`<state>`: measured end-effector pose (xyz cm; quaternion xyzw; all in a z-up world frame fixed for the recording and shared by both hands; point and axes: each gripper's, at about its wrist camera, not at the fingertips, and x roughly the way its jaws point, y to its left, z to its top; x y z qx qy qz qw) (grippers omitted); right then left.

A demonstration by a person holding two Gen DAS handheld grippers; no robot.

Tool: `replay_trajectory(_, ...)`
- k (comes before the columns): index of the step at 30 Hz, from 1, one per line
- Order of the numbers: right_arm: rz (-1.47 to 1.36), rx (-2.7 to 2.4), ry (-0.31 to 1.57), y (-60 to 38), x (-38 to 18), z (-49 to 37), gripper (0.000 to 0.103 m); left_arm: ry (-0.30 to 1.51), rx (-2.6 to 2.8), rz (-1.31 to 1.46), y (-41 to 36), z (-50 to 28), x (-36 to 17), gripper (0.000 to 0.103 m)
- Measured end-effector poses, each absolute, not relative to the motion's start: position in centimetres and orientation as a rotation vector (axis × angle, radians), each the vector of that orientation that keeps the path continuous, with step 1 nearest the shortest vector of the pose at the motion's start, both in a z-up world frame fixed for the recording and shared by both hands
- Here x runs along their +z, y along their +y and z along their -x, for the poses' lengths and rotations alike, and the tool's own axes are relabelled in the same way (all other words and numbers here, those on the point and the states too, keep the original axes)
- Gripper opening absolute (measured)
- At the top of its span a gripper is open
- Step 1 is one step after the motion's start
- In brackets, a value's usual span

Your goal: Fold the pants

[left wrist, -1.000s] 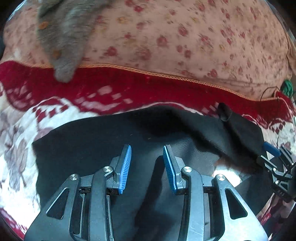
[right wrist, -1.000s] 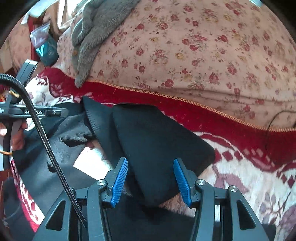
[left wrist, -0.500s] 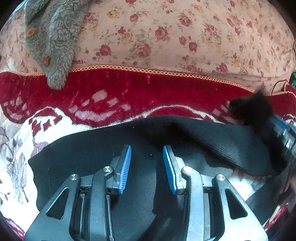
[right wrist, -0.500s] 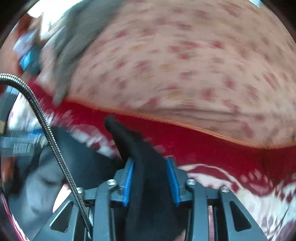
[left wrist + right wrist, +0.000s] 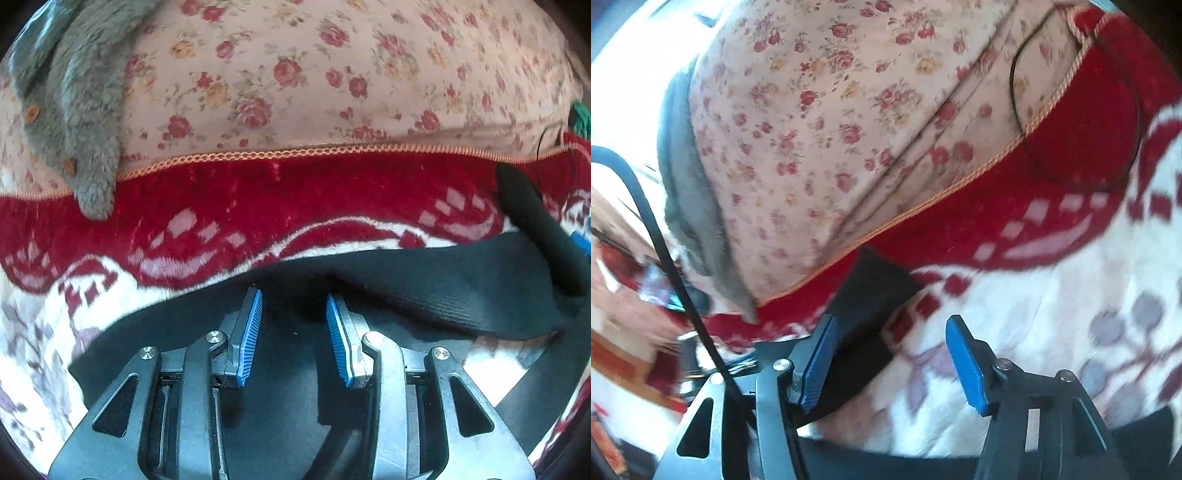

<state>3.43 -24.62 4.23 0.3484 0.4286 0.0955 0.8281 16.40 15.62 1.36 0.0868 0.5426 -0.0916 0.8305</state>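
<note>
The black pants [image 5: 424, 291] lie on a red and white patterned blanket [image 5: 229, 206]. My left gripper [image 5: 293, 299] is open, low over the pants, with black fabric beneath and between its blue pads. A raised strip of the pants [image 5: 535, 229] stands up at the right edge of the left wrist view. In the right wrist view my right gripper [image 5: 892, 334] is open. A corner of the pants [image 5: 871, 295] lies against its left blue pad [image 5: 818, 365] and is not clamped. The blanket [image 5: 1052, 295] fills the rest of the gap.
A floral cushion [image 5: 332, 81] rises behind the blanket and also shows in the right wrist view [image 5: 831, 129]. A grey fleece garment [image 5: 81, 110] hangs over its left side. A black cable [image 5: 657, 236] crosses the left of the right wrist view.
My right gripper closed on the pants corner, carried it toward the cushion, then opened and let it go. The left gripper stayed open over the pants and crept forward.
</note>
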Motion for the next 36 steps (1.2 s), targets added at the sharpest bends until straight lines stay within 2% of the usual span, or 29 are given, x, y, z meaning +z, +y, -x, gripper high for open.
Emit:
replay_trajectory(5, -0.759, 0.278, 0.970, -21.8, 4.3, -5.0, 0.059, 1.165, -0.207, -0.261, 14.9, -17.3, 0.6, 0.035)
replay_trajectory(11, -0.837, 0.369, 1.042, -18.8, 1.9, -8.3, 0.057, 1.147, -0.212, -0.359, 13.6, -17.7, -0.3, 0.035)
replay_trajectory(13, -0.866, 0.351, 1.045, -18.7, 0.9, -9.0, 0.030, 1.140, -0.213, -0.369, 13.3, -18.1, -0.5, 0.035)
replay_trajectory(15, -0.897, 0.397, 1.013, -18.5, 0.3, -9.5, 0.019, 1.109, -0.223, -0.403, 12.6, -18.4, -0.9, 0.035)
replay_trajectory(16, -0.872, 0.409, 0.982, -18.3, 0.6, -9.6, 0.012, 1.094, -0.227, -0.425, 12.3, -18.2, -0.9, 0.032)
replay_trajectory(17, -0.854, 0.411, 0.961, -18.2, 0.9, -9.7, 0.011, 1.084, -0.248, -0.439, 11.9, -18.2, -1.1, 0.016)
replay_trajectory(18, -0.850, 0.420, 0.933, -18.3, 1.4, -9.7, 0.008, 1.078, -0.263, -0.452, 11.5, -18.1, -1.2, 0.012)
replay_trajectory(20, -0.853, 0.423, 0.889, -19.0, 2.2, -9.7, 0.007, 1.038, -0.251, -0.510, 10.3, -17.8, -1.4, 0.007)
replay_trajectory(23, -0.874, 0.403, 0.834, -20.8, 3.3, -9.5, 0.006, 1.036, -0.239, -0.464, 10.1, -18.4, -1.2, 0.004)
replay_trajectory(36, -0.943, 0.323, 0.696, -27.7, 6.1, -5.7, 0.005, 0.956, -0.321, -0.344, 13.2, -16.6, 3.1, 0.004)
